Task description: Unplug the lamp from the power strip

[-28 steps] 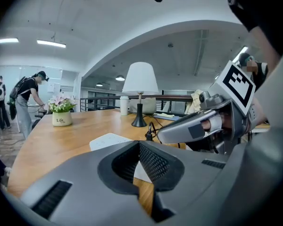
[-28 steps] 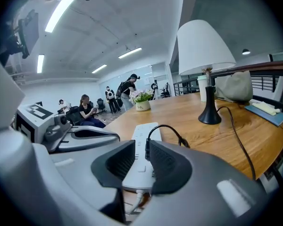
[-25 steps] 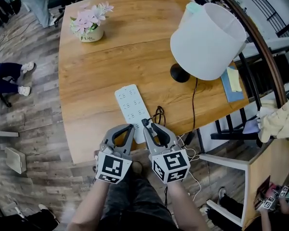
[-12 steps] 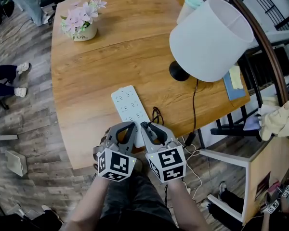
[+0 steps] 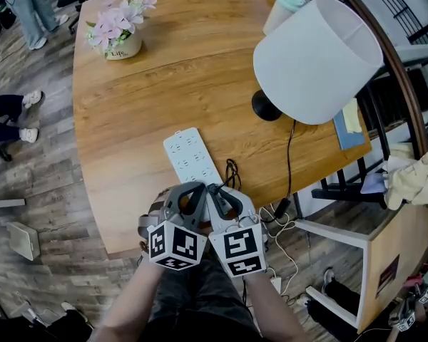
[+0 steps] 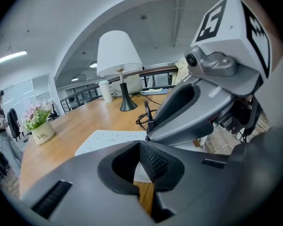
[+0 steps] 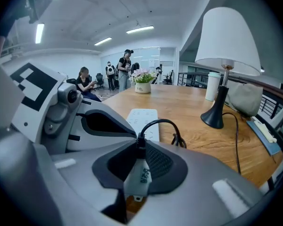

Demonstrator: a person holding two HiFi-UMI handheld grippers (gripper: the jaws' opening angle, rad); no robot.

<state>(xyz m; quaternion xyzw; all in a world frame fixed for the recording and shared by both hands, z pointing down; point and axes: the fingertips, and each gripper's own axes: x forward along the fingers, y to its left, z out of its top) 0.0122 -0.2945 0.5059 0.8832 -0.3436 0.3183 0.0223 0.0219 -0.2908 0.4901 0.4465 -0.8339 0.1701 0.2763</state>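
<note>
The right gripper (image 5: 217, 191) jaws have just been closing, clamping the white lamp plug (image 7: 137, 175) at the power strip's (image 5: 187, 155) near end. The left gripper (image 5: 194, 189), closed and empty, has drawn in alongside.

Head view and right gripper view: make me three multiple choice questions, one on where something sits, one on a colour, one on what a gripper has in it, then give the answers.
1. In the head view, where does the flower pot stand on the table?
A. Far left corner
B. Near right edge
C. On the power strip

2. What colour is the lamp's base?
A. White
B. Black
C. Red

3. What is between the jaws of the right gripper?
A. Nothing
B. A flower stem
C. A white plug

Answers:
A, the pot sits at the far left corner, away from everything else.
B, the base is a black disc.
C, the jaws, which have just been closing, pinch the white plug, with its black cable arching out above them.
</note>
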